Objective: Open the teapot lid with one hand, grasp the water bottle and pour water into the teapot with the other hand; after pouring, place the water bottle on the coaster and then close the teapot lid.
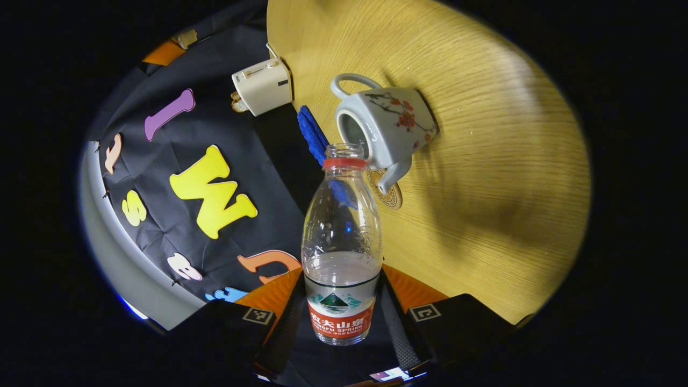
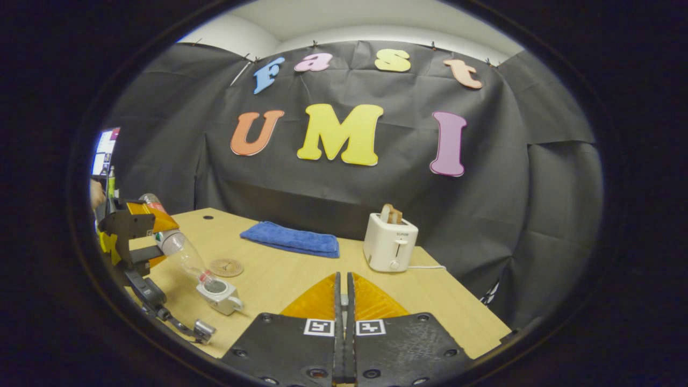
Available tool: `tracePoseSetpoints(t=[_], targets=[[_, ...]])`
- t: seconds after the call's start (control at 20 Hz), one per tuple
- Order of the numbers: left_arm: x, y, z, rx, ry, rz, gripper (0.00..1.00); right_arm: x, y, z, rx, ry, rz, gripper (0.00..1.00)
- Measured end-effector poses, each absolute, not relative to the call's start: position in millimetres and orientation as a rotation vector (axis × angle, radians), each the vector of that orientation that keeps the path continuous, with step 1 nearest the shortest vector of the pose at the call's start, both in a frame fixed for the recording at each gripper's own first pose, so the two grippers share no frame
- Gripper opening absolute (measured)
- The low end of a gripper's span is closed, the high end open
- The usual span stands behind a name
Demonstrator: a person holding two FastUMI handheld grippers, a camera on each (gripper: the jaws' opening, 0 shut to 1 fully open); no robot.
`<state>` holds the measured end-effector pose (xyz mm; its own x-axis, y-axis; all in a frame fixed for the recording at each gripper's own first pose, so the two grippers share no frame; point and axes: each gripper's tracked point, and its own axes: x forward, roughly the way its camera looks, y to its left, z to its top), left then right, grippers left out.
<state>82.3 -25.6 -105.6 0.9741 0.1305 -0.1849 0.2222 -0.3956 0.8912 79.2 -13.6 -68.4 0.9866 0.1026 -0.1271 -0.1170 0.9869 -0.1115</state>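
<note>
The water bottle (image 1: 342, 244) is clear plastic with a red neck ring, uncapped, partly filled, with a banded label near its base. In the left gripper view the left gripper (image 1: 342, 317) is clamped on its lower body, one finger pressing each side at the label. In the right gripper view the bottle (image 2: 183, 255) is tilted steeply, mouth downward over the teapot's opening; whether water is flowing cannot be made out.

The teapot (image 1: 388, 129) is white ceramic with a red blossom pattern, a loop handle and a short spout. It stands on the wooden table (image 1: 484, 161) with its top opening uncovered. The lid cannot be located.

The round coaster (image 1: 391, 194) lies on the table just beside the teapot, partly covered by the spout in the left gripper view.

The right gripper (image 2: 342, 301) sits with its fingers pressed together and nothing visible between them.

A blue cloth (image 2: 291, 239) and a white toaster (image 2: 389, 243) holding bread rest farther back on the table. The left gripper's (image 2: 134, 242) fingertips are hard to distinguish in the right gripper view.
</note>
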Motion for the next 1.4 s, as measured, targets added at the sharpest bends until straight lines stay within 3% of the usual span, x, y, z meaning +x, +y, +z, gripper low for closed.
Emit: tracePoseSetpoints(t=[0.45, 0.5, 0.55, 0.75, 0.85, 0.9, 0.95, 1.15, 1.4], targets=[[85.9, -36.6, -77.0, 2.093, 0.214, -0.089, 0.76, 79.1, -15.3, -67.6, -0.140, 0.115, 0.098, 0.00], [85.5, -38.5, -76.6, 2.100, 0.209, -0.091, 0.80, 78.6, -15.9, -67.1, -0.144, 0.114, 0.096, 0.00], [84.8, -41.4, -75.6, 2.113, 0.205, -0.096, 0.76, 78.4, -15.3, -67.3, -0.143, 0.113, 0.096, 0.00], [83.4, -45.4, -73.8, 2.142, 0.200, -0.107, 0.80, 77.9, -15.3, -66.0, -0.143, 0.109, 0.099, 0.00], [81.6, -46.1, -72.6, 2.151, 0.198, -0.094, 0.76, 78.0, -15.2, -66.2, -0.142, 0.109, 0.101, 0.00], [82.8, -47.1, -73.3, 2.152, 0.200, -0.094, 0.81, 77.6, -15.3, -65.9, -0.142, 0.110, 0.101, 0.00], [82.6, -45.7, -74.6, 2.152, 0.209, -0.098, 0.77, 77.6, -15.4, -66.2, -0.142, 0.110, 0.100, 0.00], [81.6, -45.9, -73.8, 2.162, 0.204, -0.095, 0.76, 78.6, -17.2, -66.6, -0.140, 0.112, 0.096, 0.00], [84.4, -25.7, -80.7, 1.945, 0.197, -0.077, 0.76, 78.6, -23.1, -64.5, -0.150, 0.103, 0.080, 0.00]])
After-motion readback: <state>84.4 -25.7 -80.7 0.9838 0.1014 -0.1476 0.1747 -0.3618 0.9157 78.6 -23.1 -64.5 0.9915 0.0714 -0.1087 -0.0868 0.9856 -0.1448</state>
